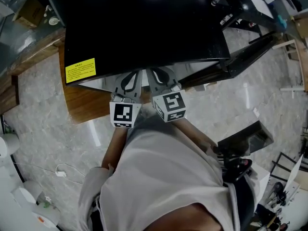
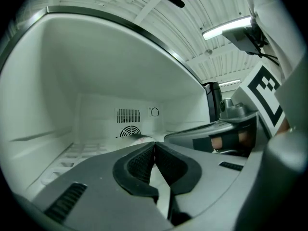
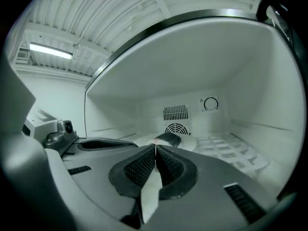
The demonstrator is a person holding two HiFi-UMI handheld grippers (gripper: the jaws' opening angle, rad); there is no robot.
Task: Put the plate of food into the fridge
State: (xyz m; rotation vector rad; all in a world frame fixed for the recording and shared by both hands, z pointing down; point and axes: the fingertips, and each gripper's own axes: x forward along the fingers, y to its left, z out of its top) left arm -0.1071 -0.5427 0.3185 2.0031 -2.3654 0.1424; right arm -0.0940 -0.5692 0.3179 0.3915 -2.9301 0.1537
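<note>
I have both tools reaching level into the open fridge [image 1: 144,28], side by side under its black top, where a yellow label [image 1: 80,70] sits near the front edge. My left gripper [image 2: 154,146] has its jaws pressed together, the ribbed pads meeting at the tips with nothing clamped between them; my right gripper [image 3: 155,150] stands the same way, jaws closed on nothing.

The plate [image 3: 191,144] lies on the white bottom of the compartment, just beyond the tips of both tools. In the right gripper view it sits straight ahead and a little to the right of my closed tips, with a dark piece of food [image 3: 167,137] on it; in the left gripper view only a pale sliver of it shows over the jaws, ahead and slightly to the left; so it lies in front of the two tools and between their lines. Its near rim is hidden behind my jaws, so I cannot tell whether the tips touch it.

On the back wall behind the plate are a slotted vent [image 3: 175,112], a round fan grille [image 3: 176,129] and a dial [image 3: 210,104]; a slotted white rack [image 3: 228,150] runs along the floor to the plate's right.
</note>
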